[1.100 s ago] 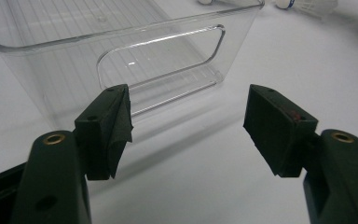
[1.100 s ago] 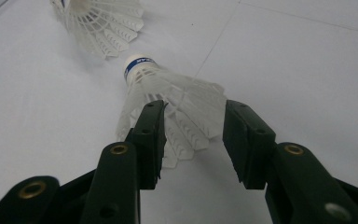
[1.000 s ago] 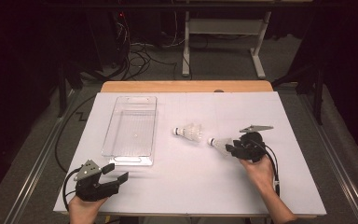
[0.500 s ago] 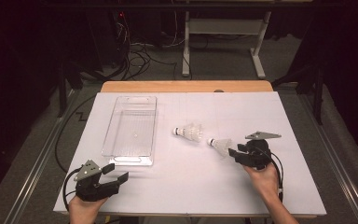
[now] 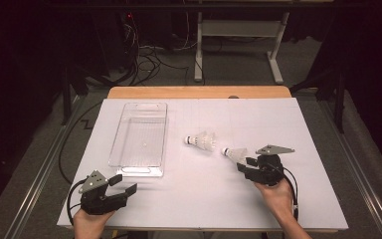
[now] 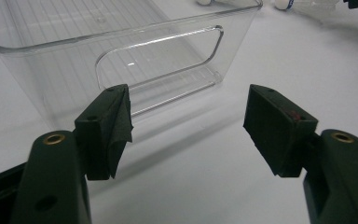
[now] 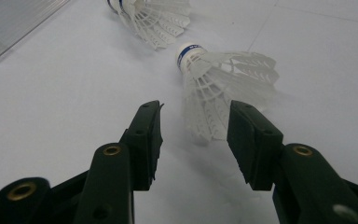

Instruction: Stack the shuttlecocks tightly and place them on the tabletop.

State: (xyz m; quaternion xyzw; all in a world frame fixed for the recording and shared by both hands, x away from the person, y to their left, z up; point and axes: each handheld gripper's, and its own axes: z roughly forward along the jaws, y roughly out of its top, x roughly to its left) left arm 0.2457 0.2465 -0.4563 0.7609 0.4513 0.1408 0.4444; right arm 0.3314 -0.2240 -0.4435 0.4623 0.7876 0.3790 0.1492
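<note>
Surface: white table, dark room behind, cables on floor at far side.
Bin: clear plastic bin left of center, nothing inside.
Shuttlecocks: 2, both lying on side right of bin; far shuttlecock mid-table, near shuttlecock just right of it.
Right gripper: jaws spread, near shuttlecock's feather end just in front of the gap, pads not pressing.
Left gripper: near left, jaws spread wide, nothing between, facing bin's near end.
</note>
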